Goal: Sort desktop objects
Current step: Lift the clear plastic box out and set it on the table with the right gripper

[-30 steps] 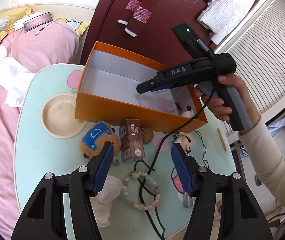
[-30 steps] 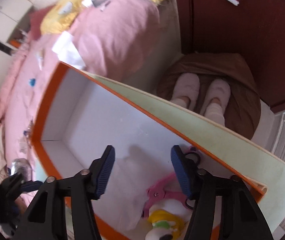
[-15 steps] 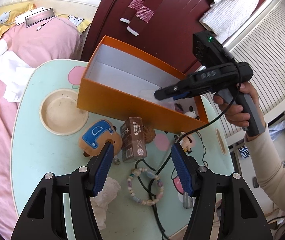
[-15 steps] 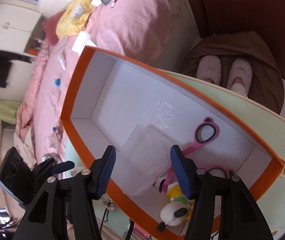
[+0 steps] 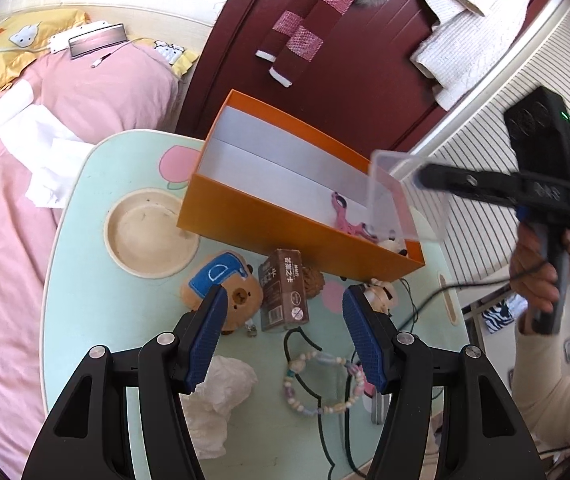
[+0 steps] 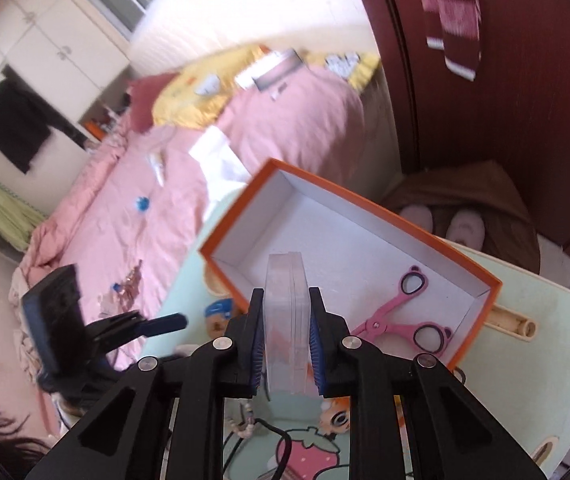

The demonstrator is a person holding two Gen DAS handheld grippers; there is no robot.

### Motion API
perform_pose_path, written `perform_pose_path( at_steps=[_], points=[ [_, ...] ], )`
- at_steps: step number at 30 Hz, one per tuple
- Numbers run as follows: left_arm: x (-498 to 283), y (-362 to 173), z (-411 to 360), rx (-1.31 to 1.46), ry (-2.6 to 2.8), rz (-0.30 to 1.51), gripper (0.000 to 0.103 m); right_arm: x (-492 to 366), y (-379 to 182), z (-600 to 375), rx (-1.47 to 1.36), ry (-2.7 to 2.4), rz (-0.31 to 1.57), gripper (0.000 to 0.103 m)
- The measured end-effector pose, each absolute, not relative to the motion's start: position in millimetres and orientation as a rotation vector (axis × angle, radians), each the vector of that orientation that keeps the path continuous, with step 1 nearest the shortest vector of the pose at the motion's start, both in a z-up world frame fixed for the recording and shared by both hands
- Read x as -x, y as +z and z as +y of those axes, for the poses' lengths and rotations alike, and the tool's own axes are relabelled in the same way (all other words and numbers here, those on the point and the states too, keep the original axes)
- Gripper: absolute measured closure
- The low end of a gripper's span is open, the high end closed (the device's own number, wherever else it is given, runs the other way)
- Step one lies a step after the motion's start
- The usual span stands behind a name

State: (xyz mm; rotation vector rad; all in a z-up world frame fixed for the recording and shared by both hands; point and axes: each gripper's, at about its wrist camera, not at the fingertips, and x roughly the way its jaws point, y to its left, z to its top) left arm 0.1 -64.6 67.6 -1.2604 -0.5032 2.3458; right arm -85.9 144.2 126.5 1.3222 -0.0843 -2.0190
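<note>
While the clear case (image 6: 287, 320) is pinched edge-on between the jaws of the right gripper (image 6: 285, 344), it is held in the air above the orange box (image 6: 481, 276), which stands at the far edge of the worktop (image 5: 85, 320). Pink scissors (image 6: 401, 312) and a small figure are seen inside the box. The left gripper (image 5: 283, 340) is held with jaws spread and nothing between them, above the near half of the worktop, where a brown carton (image 5: 283, 292), a plush toy (image 5: 221, 288), a bead bracelet (image 5: 321, 384) and a crumpled tissue (image 5: 221, 396) remain unsorted. The case is smooth and is gripped only near one end, so a slip or a swing in the jaws is judged possible; if dropped, it could strike the box rim and fall off the worktop. A cable (image 5: 425, 304) trailing over the worktop could also be snagged.
</note>
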Motion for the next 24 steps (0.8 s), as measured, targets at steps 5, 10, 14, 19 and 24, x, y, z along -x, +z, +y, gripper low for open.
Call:
perform_pose_path(
  at_steps=[5,10,14,19,24],
  points=[
    [-1.2,70.9,-58.2,1.248,2.341,-0.492,0.042,46.8,119.7,149.0,-1.305,-1.981,-0.093,0.084],
    [0.1,74.1,-47.6,1.250,2.336,-0.447,0.042,38.9,60.5,144.8,-1.463,-1.896,-0.174,0.084],
    [3.3,81.3,-41.6,1.238,2.341,-0.410,0.042,35.5,32.6,148.4,-1.507,-1.855,-0.268,0.083],
    [18.2,96.2,-28.5,1.210,2.350,-0.331,0.042,27.6,37.7,149.7,-1.415,-1.995,-0.186,0.072],
    [47.3,113.6,-2.9,1.197,2.328,-0.194,0.042,18.7,56.7,173.9,-1.265,-2.134,-0.239,0.060]
  ],
)
